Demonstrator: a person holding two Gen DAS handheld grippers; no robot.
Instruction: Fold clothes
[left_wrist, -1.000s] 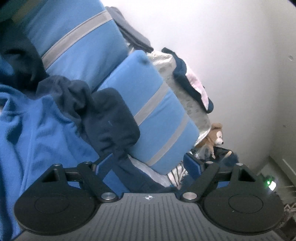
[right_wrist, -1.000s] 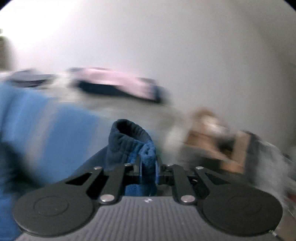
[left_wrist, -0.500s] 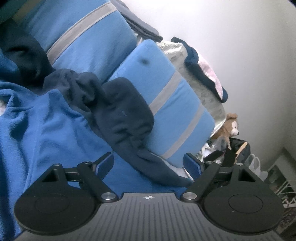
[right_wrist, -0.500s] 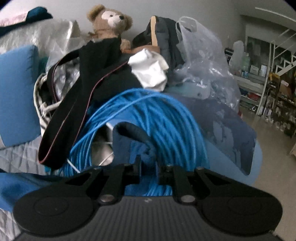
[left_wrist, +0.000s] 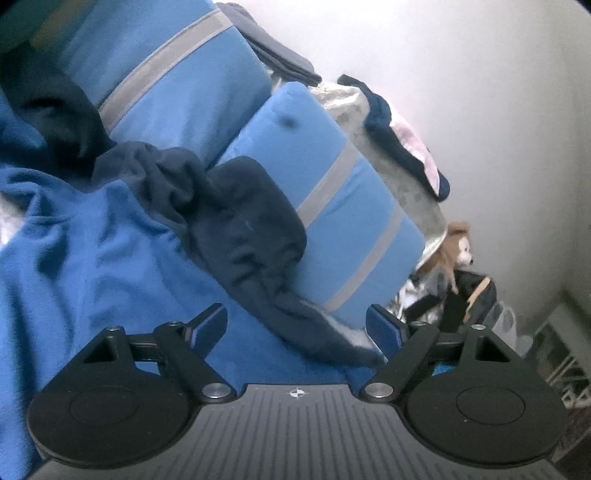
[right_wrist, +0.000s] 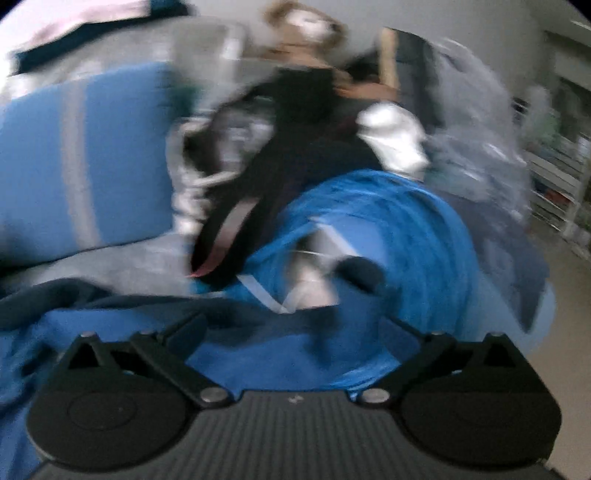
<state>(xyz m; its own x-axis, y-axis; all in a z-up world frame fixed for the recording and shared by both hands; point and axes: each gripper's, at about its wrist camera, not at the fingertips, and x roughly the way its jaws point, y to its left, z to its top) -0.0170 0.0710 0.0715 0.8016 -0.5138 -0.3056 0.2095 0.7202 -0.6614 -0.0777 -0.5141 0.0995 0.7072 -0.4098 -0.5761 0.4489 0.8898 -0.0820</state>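
A bright blue fleece garment (left_wrist: 92, 258) lies rumpled on the bed, its dark navy part (left_wrist: 243, 229) draped against a pillow. My left gripper (left_wrist: 297, 328) hovers open just over the garment, the navy tail running between its blue fingers (left_wrist: 210, 325) without being pressed. The right wrist view is blurred by motion. There my right gripper (right_wrist: 293, 332) has its jaws opening wide over the blue fleece (right_wrist: 258, 358), with a navy edge (right_wrist: 74, 299) at the left. Nothing is gripped between its pads.
Two blue pillows with grey stripes (left_wrist: 332, 206) lean behind the garment, with stacked clothes (left_wrist: 406, 147) above them. A teddy bear (left_wrist: 456, 247), a black bag (right_wrist: 288, 147), a white cloth (right_wrist: 395, 140) and a coil of blue cable (right_wrist: 406, 229) crowd the bed's end. Shelves (right_wrist: 561, 184) stand far right.
My right gripper was shut on the navy and blue cuff, dropped lower and let it go; its jaws now stand wide. The left gripper stayed open and barely moved.
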